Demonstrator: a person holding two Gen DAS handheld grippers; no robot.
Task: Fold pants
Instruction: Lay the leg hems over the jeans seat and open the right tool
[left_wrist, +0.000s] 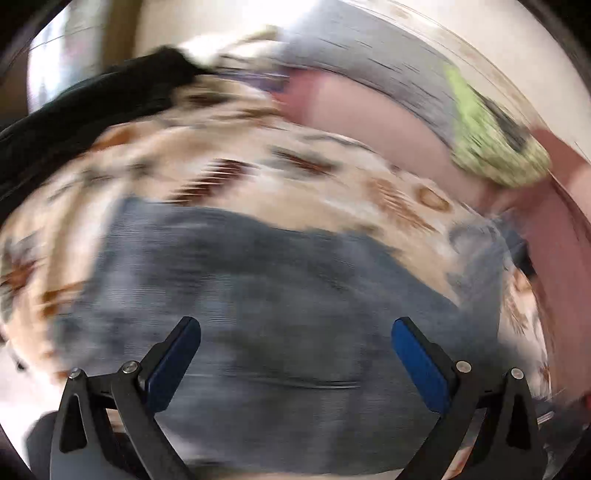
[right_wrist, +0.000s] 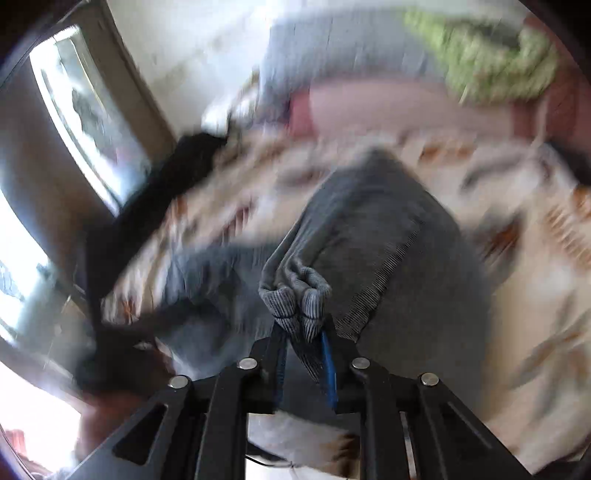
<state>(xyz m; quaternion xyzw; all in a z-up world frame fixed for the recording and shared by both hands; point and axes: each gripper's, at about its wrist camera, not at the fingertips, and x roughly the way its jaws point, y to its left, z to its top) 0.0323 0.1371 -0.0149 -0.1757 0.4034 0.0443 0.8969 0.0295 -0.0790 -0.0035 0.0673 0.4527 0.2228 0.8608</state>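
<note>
The left gripper (left_wrist: 295, 365) is held wide and empty over grey pants (left_wrist: 258, 280) spread on a patterned bedspread (left_wrist: 229, 147). Their ribbed cuffs (right_wrist: 295, 302) are pinched in the right gripper (right_wrist: 304, 354). Soft, limp cloth is judged best taken at cuffs or waistband.

- Your left gripper (left_wrist: 295, 363) has black linkage arms, silver round screws and deep blue flat pads (left_wrist: 421, 365).
- Your right gripper (right_wrist: 304, 363) matches: black arms, silver screws, blue pads.
</note>
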